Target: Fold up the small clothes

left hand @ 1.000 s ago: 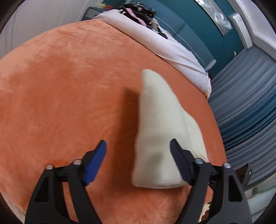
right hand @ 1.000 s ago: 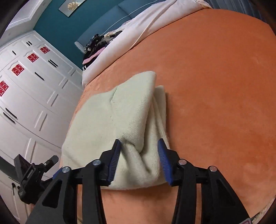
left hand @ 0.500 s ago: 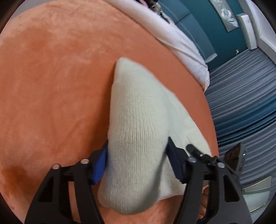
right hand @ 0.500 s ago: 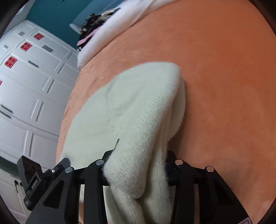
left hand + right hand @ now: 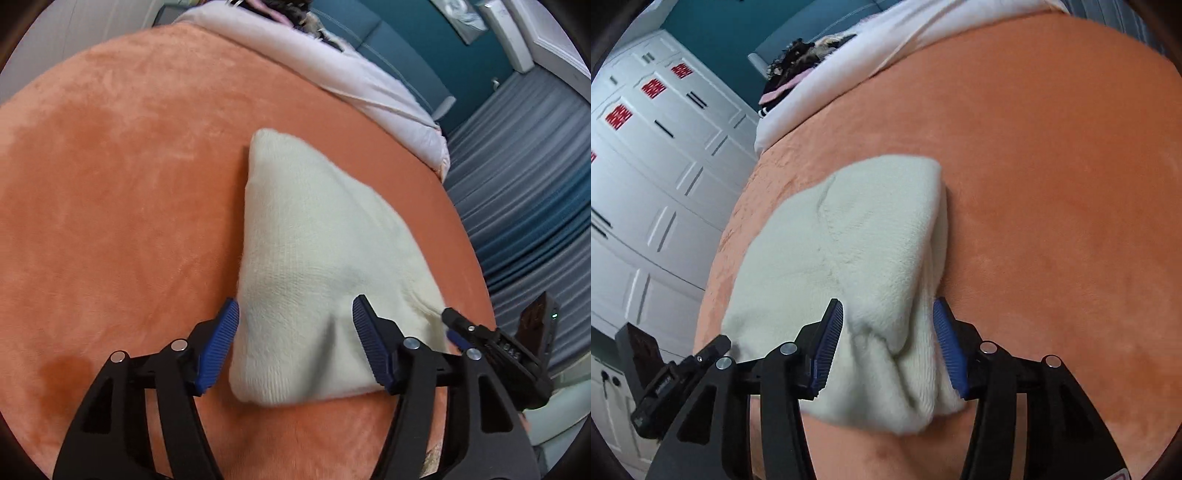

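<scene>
The orange blanket [image 5: 110,203] lies bare across the left of the left wrist frame. The cream cloth [image 5: 314,258] blocks the middle. A white quilt [image 5: 332,70] and dark clothes pile [image 5: 798,62] block the top.

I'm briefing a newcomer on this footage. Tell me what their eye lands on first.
First the cream knitted garment, folded into a wedge and lying on the orange plush blanket that fills both views. Next the black grippers with blue pads: the left gripper straddles the garment's near end with its jaws apart, while the right gripper has bunched fabric between its jaws. Beyond the blanket lies white bedding.
</scene>
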Demonstrator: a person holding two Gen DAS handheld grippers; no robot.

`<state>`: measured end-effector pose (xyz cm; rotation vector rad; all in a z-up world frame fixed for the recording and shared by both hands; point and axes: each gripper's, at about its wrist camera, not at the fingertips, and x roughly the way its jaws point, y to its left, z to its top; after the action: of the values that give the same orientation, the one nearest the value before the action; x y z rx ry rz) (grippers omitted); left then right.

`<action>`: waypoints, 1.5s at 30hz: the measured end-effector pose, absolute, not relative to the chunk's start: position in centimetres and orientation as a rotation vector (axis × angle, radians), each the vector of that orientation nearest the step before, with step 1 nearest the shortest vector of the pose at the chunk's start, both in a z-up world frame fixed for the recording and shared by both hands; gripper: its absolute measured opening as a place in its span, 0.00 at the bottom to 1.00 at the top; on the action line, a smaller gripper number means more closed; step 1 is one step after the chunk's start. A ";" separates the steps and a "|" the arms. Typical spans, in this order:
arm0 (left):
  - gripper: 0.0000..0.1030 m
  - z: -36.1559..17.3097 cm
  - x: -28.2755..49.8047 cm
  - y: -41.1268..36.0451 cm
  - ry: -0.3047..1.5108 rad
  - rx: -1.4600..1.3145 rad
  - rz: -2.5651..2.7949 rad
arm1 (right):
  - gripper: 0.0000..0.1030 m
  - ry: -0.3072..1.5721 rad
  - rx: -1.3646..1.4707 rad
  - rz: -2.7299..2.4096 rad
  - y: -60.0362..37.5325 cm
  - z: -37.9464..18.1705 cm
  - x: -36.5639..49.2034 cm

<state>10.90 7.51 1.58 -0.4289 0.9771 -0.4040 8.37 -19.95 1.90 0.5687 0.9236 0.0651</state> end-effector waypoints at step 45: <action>0.45 1.3 13.5 3.2 1.135 -0.172 -0.241 | 0.13 1.041 0.307 0.081 -17.6 7.0 11.4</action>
<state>13.47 3.20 1.27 -0.1722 1.1351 -0.2406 11.42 -17.60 6.98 0.3073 1.0414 0.0808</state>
